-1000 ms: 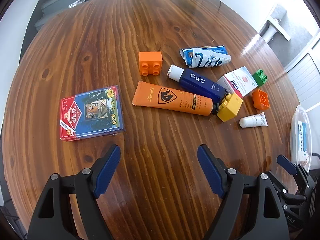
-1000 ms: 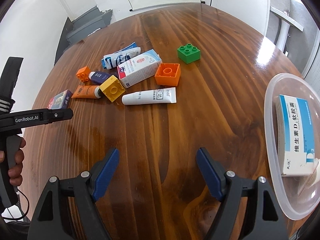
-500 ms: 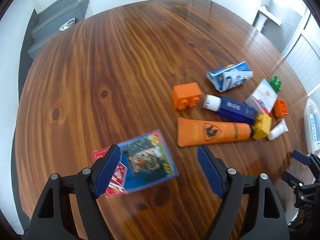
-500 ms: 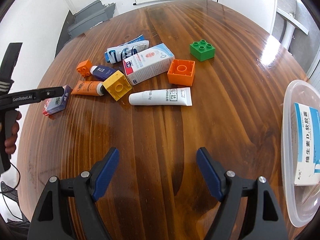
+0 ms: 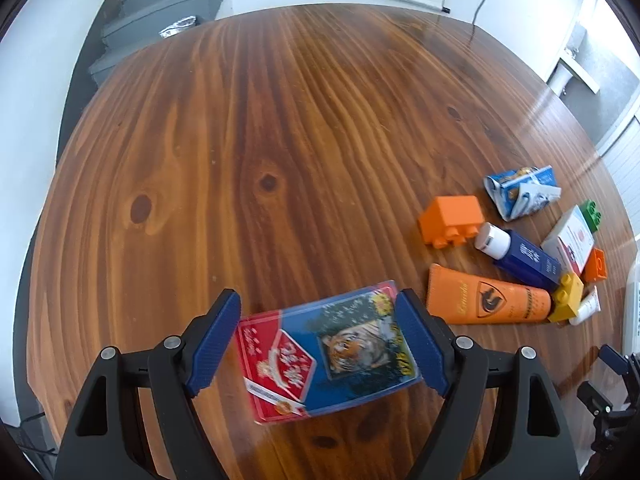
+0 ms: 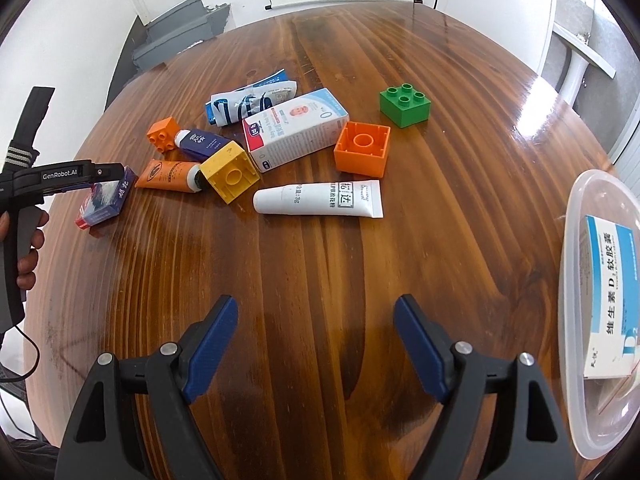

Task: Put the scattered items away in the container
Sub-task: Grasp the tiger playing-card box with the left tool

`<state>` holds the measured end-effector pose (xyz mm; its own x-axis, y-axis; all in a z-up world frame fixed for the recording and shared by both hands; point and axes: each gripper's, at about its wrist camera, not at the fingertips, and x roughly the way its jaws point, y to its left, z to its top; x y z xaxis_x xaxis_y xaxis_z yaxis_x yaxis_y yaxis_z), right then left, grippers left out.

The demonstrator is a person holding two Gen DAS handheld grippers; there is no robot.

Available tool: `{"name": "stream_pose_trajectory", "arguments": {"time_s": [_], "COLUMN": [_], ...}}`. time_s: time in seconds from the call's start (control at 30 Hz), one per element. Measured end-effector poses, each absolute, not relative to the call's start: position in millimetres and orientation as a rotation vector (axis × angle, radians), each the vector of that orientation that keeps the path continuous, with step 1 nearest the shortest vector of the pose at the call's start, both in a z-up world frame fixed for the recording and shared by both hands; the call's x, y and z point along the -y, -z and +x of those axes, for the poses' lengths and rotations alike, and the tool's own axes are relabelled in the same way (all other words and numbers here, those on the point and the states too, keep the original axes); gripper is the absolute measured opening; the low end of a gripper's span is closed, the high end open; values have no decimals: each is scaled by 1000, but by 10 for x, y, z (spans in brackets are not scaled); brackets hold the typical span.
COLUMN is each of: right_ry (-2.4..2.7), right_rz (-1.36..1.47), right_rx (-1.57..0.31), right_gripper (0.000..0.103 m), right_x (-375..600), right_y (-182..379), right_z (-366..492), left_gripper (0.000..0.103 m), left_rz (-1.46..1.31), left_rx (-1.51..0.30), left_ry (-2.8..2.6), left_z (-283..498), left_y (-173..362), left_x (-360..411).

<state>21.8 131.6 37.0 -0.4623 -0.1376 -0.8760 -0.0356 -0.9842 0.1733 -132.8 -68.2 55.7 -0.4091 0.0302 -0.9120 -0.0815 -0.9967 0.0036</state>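
My left gripper (image 5: 320,344) is open, its blue pads on either side of a card pack with a tiger picture (image 5: 328,356) lying on the wooden table; I cannot tell if they touch it. In the right wrist view the left gripper (image 6: 92,176) hangs over that pack (image 6: 104,202). My right gripper (image 6: 316,352) is open and empty above bare table. A clear plastic container (image 6: 576,240) at the right holds a blue-and-white medicine box (image 6: 612,300).
Scattered in the middle: a white tube (image 6: 320,199), orange brick (image 6: 363,149), green brick (image 6: 405,105), white carton (image 6: 294,129), yellow brick (image 6: 229,171), orange tube (image 6: 168,176), dark blue bottle (image 6: 200,144), small orange brick (image 6: 162,134), crumpled blue packet (image 6: 250,102).
My left gripper has moved left and forward so the card pack now lies between its pads. My right gripper has drifted a little closer to the pile; the container sits further right.
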Motion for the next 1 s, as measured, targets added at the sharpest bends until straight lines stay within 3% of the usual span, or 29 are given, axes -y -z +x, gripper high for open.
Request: {"name": "stream_pose_trajectory", "arguments": {"time_s": [0.27, 0.73, 1.0], "right_ry": [2615, 2621, 2648], "right_rz": [1601, 1588, 1560], "right_rx": [267, 329, 326], "right_gripper": [84, 84, 84], "right_x": [-1322, -1395, -1375], "right_y": [-379, -392, -448], "right_z": [199, 271, 331], "left_gripper": [83, 83, 83], "left_rz": [-1658, -1732, -1728], "left_rx": [29, 191, -13], "left_ry": [-2493, -2272, -2273], "left_z": [-1388, -518, -322], "left_y": [-501, -503, -428], "left_x": [775, 481, 174]}}
